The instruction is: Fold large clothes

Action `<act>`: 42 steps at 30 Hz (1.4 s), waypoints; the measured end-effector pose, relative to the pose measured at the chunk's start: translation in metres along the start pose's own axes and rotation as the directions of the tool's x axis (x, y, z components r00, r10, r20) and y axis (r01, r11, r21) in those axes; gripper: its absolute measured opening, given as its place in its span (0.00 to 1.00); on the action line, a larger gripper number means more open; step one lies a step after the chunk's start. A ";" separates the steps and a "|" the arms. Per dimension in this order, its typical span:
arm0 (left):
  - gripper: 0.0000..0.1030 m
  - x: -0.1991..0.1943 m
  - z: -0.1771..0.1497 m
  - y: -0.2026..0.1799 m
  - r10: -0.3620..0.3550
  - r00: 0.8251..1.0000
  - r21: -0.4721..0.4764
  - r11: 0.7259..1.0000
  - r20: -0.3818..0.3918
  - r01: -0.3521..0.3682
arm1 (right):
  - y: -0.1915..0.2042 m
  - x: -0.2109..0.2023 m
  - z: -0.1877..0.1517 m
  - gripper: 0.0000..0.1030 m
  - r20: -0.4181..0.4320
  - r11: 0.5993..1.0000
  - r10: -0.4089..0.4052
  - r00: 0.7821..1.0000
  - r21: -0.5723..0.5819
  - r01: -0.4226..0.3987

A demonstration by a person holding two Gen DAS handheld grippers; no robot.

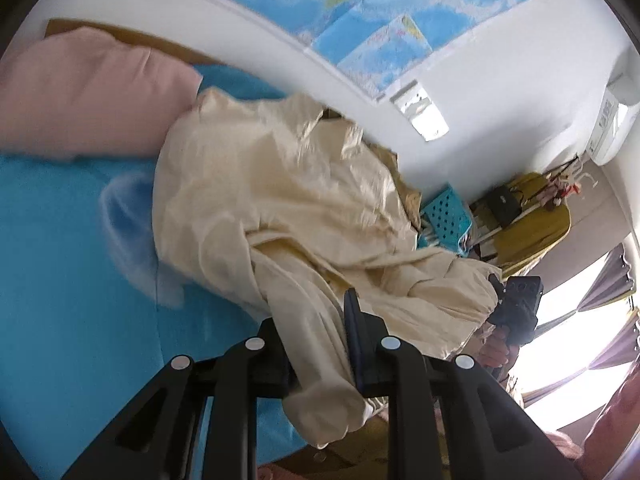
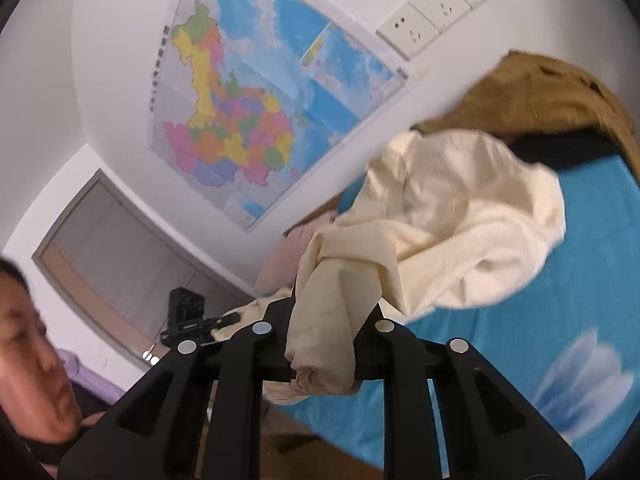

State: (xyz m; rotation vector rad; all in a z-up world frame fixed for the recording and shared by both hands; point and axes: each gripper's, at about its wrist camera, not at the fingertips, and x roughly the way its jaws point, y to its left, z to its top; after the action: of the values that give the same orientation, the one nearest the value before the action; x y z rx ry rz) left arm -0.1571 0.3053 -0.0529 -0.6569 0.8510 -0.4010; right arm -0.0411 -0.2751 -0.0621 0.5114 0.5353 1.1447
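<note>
Both claws clamped on bunched corners of large crumpled cream cotton garment (image 1: 280, 200): left claw (image 1: 316, 344), right claw (image 2: 324, 332). Rest trailing toward twelve o'clock over blue bed sheet (image 1: 60, 280). Best spread corners apart, keep tension even.

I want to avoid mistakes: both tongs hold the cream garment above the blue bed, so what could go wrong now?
1. The left tongs and right tongs pinch bunched folds of the cream garment; one may slip out.
2. The garment hangs twisted, so it may fold crooked.
3. It might drag the brown garment along.
</note>
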 end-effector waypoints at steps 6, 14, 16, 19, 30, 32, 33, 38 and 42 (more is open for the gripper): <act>0.19 0.004 0.053 -0.009 0.022 1.000 0.020 1.000 0.005 -0.022 | -0.008 0.028 0.054 0.16 0.028 0.999 -0.011 1.000 0.038 0.010; 0.19 0.032 0.122 0.008 0.080 0.997 -0.047 0.996 -0.020 -0.080 | -0.041 0.079 0.112 0.17 -0.007 0.992 -0.063 0.998 0.107 0.063; 0.19 0.042 0.138 0.012 0.098 0.995 -0.050 0.994 -0.022 -0.099 | -0.052 0.094 0.126 0.17 -0.016 0.987 -0.104 0.994 0.123 0.106; 0.20 0.057 0.159 0.021 0.117 0.992 -0.079 0.990 -0.037 -0.119 | -0.069 0.113 0.139 0.17 -0.042 0.978 -0.132 0.990 0.157 0.137; 0.20 0.108 0.210 0.060 0.195 0.976 -0.160 0.965 -0.098 -0.209 | -0.113 0.159 0.168 0.20 -0.108 0.944 -0.207 0.972 0.238 0.228; 0.20 0.117 0.215 0.068 0.205 0.972 -0.176 0.959 -0.113 -0.223 | -0.118 0.163 0.170 0.23 -0.112 0.940 -0.211 0.971 0.248 0.233; 0.20 0.122 0.217 0.070 0.207 0.971 -0.187 0.956 -0.118 -0.227 | -0.122 0.164 0.171 0.23 -0.115 0.935 -0.213 0.970 0.264 0.236; 0.20 0.142 0.227 0.085 0.248 0.957 -0.209 0.938 -0.154 -0.276 | -0.138 0.173 0.174 0.31 -0.128 0.917 -0.225 0.966 0.306 0.255; 0.20 0.154 0.232 0.097 0.272 0.946 -0.225 0.925 -0.175 -0.307 | -0.137 0.170 0.177 0.41 -0.098 0.917 -0.203 0.974 0.328 0.225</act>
State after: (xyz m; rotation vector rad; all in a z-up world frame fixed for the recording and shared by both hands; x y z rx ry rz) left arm 0.1265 0.3747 -0.0919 -0.7267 1.1284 -0.0702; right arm 0.2215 -0.1794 -0.0350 0.6957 0.8303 0.8630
